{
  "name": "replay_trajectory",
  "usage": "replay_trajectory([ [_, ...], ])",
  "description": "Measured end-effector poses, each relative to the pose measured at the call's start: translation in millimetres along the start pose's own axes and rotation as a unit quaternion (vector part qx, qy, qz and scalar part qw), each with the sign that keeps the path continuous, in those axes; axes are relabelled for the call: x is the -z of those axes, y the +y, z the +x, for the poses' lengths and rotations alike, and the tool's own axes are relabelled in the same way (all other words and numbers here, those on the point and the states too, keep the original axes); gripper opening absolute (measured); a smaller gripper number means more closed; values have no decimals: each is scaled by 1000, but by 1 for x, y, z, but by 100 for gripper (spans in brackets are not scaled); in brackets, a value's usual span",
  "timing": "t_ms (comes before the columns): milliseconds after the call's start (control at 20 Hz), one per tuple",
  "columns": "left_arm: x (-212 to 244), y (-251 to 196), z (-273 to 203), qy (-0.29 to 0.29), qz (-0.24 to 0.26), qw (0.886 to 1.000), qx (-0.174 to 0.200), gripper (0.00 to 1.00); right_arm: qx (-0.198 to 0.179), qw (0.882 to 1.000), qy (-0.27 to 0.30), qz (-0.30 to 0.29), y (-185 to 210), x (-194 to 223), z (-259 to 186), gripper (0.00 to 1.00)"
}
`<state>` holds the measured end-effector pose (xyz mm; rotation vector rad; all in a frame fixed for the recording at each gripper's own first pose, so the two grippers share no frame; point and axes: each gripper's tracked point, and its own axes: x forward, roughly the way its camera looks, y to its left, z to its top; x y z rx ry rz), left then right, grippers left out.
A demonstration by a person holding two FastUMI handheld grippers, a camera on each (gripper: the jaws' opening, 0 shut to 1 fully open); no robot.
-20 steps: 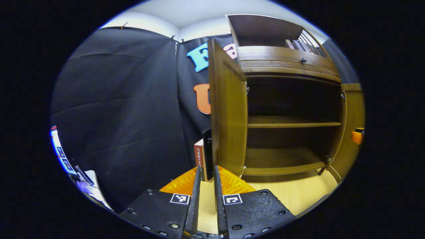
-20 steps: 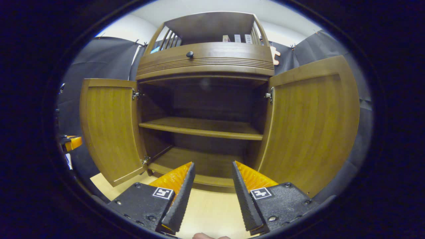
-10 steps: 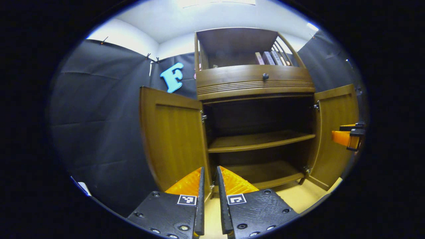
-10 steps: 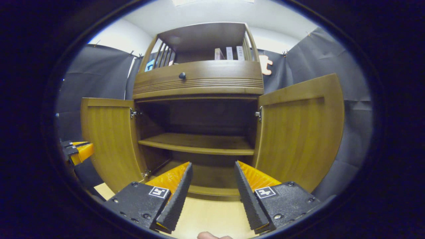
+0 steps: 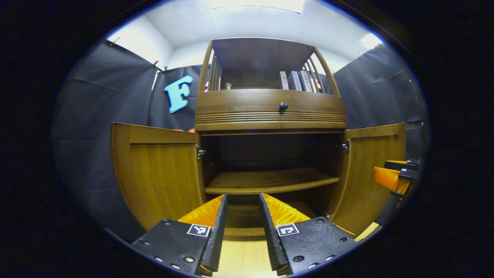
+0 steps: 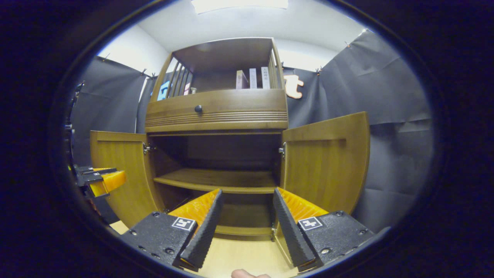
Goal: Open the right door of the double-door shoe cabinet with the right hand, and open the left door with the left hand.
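Shoe cabinet (image 5: pixel 270 112): left door (image 5: pixel 158 170) and right door (image 6: pixel 324 166) swung wide. Left hand-held gripper (image 5: pixel 242 227) and right hand-held gripper (image 6: pixel 247 224): fingers apart, gripping nothing.

The 2 views look from low down, facing the open shoe cabinet (image 5: pixel 270 116) head-on from a little way off (tilted slightly upward). The left gripper view sits left of centre, the right gripper view right; both share its shelves (image 6: pixel 220 179) and doors.
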<state>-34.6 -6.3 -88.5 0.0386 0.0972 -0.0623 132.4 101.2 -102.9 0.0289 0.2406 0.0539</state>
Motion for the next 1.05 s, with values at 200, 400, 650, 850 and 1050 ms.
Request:
replay_trajectory([
  [200, -6, -16, 4, -3, 4, 1000, 27, 76, 10, 1000, 0, -4, -6, 1, -1, 85],
  [400, -15, -20, 2, -12, 6, 1000, 27, 96, 9, 1000, -14, -8, -4, -9, -4, 88],
  [650, -23, -9, -5, -22, 5, 1000, 7, 90, 0, 1000, -17, -4, 3, -14, -5, 91],
  [850, -24, 2, -9, -21, -8, 1000, -6, 96, -11, 1000, -20, -5, 10, -15, -6, 91],
  [1050, -19, 11, -7, -16, -17, 999, -24, 100, -36, 999, -20, -6, 23, -14, -6, 91],
])
